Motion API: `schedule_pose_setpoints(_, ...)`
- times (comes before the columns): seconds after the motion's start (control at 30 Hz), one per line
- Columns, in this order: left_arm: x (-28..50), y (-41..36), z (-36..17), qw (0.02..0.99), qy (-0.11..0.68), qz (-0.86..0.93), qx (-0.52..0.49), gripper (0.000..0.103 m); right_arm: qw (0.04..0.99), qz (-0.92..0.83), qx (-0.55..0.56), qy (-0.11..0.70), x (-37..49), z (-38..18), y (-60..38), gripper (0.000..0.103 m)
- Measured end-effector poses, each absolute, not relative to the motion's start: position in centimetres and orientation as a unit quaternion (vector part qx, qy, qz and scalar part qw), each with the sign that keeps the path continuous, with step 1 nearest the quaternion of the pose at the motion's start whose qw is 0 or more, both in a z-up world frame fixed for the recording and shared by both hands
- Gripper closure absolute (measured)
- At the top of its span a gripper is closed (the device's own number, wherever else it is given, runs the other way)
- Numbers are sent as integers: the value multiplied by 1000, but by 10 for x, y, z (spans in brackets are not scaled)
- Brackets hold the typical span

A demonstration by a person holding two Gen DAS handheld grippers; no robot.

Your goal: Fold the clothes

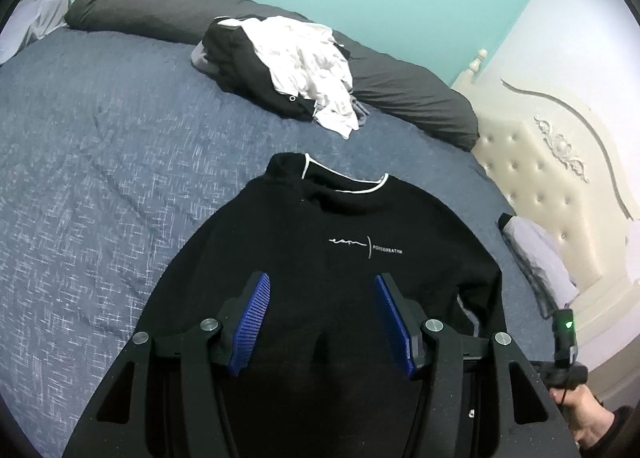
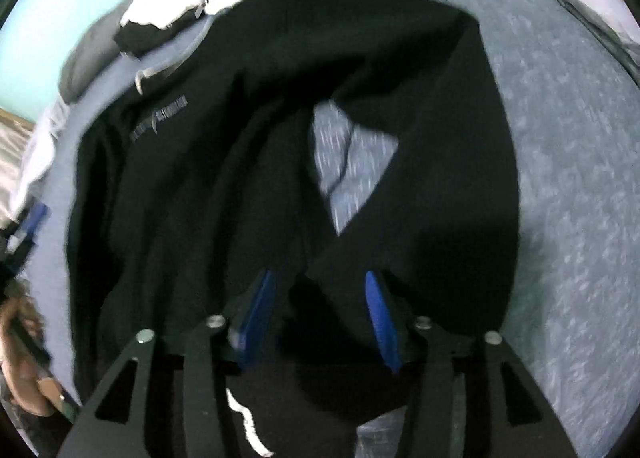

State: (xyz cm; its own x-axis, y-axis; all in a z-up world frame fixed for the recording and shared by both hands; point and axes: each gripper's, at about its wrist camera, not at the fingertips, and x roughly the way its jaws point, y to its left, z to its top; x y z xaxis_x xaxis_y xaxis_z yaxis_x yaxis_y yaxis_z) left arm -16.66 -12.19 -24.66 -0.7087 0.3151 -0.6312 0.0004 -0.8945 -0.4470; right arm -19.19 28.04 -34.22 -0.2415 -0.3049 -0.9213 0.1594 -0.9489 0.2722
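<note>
The black hoodie [image 1: 320, 242] lies chest-up on the blue bedspread [image 1: 100, 178], one sleeve [image 2: 440, 178] bent across its side. It looks thick, soft and limp, best pinched at hem, cuff or shoulder seam. The left gripper [image 1: 322, 322] and the right gripper [image 2: 320, 318] hover low over it, jaws spread, holding nothing. A heap of clothes [image 1: 288, 66] lies beyond.

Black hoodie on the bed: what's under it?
The black hoodie lies on the blue-grey bedspread, which shows through a gap beside its sleeve. Whether anything else lies beneath the fabric cannot be seen.
</note>
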Motion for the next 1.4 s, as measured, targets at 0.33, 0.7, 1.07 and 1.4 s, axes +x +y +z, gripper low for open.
schedule_pose_setpoints(0.33,-158,-129,-240,88,-220,903,-358,44,132,-799,586,7,-172,-357,259,68)
schedule_pose_setpoints(0.7,-155,-137,-239,77,-227,905,-352,44,130,-833,522,-130,-172,-315,332,95)
schedule_pose_setpoints(1.07,-160,-129,-237,84,-226,905,-351,44,54,-854,457,-242,-169,-293,444,95)
schedule_pose_setpoints(1.4,-161,-123,-235,87,-220,905,-353,44,-19,-836,438,-330,-132,-308,509,63)
